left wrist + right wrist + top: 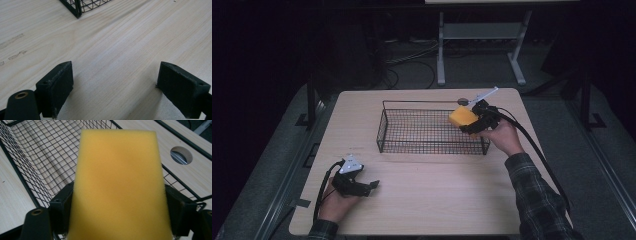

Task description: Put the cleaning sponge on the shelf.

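A yellow sponge (461, 117) (118, 185) hangs over the right end of a black wire basket (384, 125) (30, 157), gripped on both sides by my right gripper (472, 126) (120, 210). The basket stands in the middle of the wooden table (422, 195), with nothing lying on its mesh floor. My left gripper (368, 187) (113, 87) rests low near the table's front left, jaws wide apart over bare wood and holding nothing. A corner of the basket (77, 10) shows at the top of the left gripper view.
A round cable hole (462, 101) (181, 155) sits in the tabletop just behind the basket's right end. A white-legged stand (477, 50) is on the floor beyond the table. The table's front half lies bare between the two hands.
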### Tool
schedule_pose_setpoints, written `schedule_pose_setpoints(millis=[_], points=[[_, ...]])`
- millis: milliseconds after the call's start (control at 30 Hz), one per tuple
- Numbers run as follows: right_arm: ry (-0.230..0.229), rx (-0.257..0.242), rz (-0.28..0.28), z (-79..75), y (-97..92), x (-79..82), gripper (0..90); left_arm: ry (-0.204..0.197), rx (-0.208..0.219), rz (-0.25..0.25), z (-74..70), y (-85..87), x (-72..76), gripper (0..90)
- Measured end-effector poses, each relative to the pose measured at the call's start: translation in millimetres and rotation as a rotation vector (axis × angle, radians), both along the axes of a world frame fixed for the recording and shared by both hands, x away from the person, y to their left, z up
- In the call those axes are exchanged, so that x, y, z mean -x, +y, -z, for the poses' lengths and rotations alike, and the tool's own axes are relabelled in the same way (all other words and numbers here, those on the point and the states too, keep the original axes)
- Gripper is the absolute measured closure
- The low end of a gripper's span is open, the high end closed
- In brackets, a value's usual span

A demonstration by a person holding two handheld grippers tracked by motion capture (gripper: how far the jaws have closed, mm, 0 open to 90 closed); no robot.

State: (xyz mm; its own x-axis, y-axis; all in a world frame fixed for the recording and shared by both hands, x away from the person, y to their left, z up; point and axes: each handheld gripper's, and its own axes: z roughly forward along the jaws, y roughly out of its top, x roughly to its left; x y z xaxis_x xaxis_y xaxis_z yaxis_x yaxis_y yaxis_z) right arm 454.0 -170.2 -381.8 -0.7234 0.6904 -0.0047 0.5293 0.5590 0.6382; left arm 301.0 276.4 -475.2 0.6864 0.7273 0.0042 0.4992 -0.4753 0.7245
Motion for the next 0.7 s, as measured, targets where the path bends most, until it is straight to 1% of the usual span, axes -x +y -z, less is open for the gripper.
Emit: schedule_pose_setpoints(millis=[200,233,333,700], points=[[0.016,0.012,-0.001,9.0,3.8,-5.0,22.8,0.000,0.000,0.000,0.0,0.0,0.0,12.6],[0.020,0.021,-0.002,12.1,4.6,-6.3,22.8,0.000,0.000,0.000,0.0,0.0,0.0,12.6],[0.021,0.033,-0.004,15.0,4.9,-7.5,22.8,0.000,0.000,0.000,0.0,0.0,0.0,12.6],[0.045,0.040,-0.010,27.6,5.6,-11.8,22.7,0.000,0.000,0.000,0.0,0.0,0.0,12.6]])
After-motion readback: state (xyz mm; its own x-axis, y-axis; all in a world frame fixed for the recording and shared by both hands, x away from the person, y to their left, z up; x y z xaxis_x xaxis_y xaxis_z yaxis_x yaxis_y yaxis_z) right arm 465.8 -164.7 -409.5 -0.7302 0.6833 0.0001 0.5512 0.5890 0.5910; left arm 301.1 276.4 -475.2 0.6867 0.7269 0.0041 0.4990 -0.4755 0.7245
